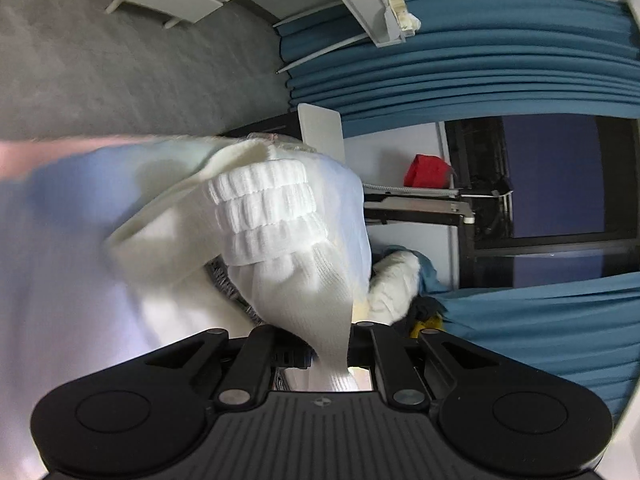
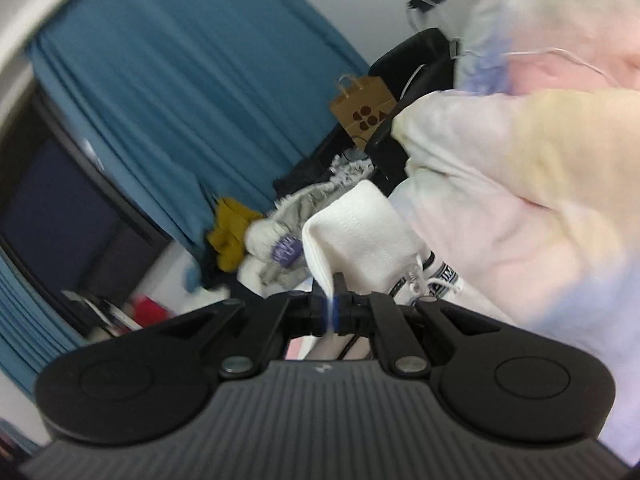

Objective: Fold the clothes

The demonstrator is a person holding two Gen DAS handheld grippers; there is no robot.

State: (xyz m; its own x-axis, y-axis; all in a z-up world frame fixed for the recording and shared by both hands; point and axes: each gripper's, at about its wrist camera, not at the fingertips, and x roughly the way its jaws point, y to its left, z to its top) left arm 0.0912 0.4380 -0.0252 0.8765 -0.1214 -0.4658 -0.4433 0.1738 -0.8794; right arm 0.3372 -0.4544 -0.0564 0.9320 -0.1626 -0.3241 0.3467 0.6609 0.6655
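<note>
A white knit garment with pastel tie-dye colours [image 1: 280, 240] hangs in the air in front of me. My left gripper [image 1: 329, 354] is shut on its ribbed white cuff end, and the cloth runs up between the jaws. In the right wrist view my right gripper [image 2: 334, 312] is shut on a white edge of the same garment [image 2: 360, 224], whose pastel body [image 2: 540, 184] fills the right side. Both views are tilted and blurred.
Blue curtains [image 1: 500, 60] and a dark window [image 1: 560, 180] stand behind. A pile of other clothes [image 2: 256, 236] lies below, with a yellow item [image 2: 230, 232]. A brown paper bag [image 2: 362, 110], a black chair [image 2: 416, 64] and a red object [image 1: 426, 170] are nearby.
</note>
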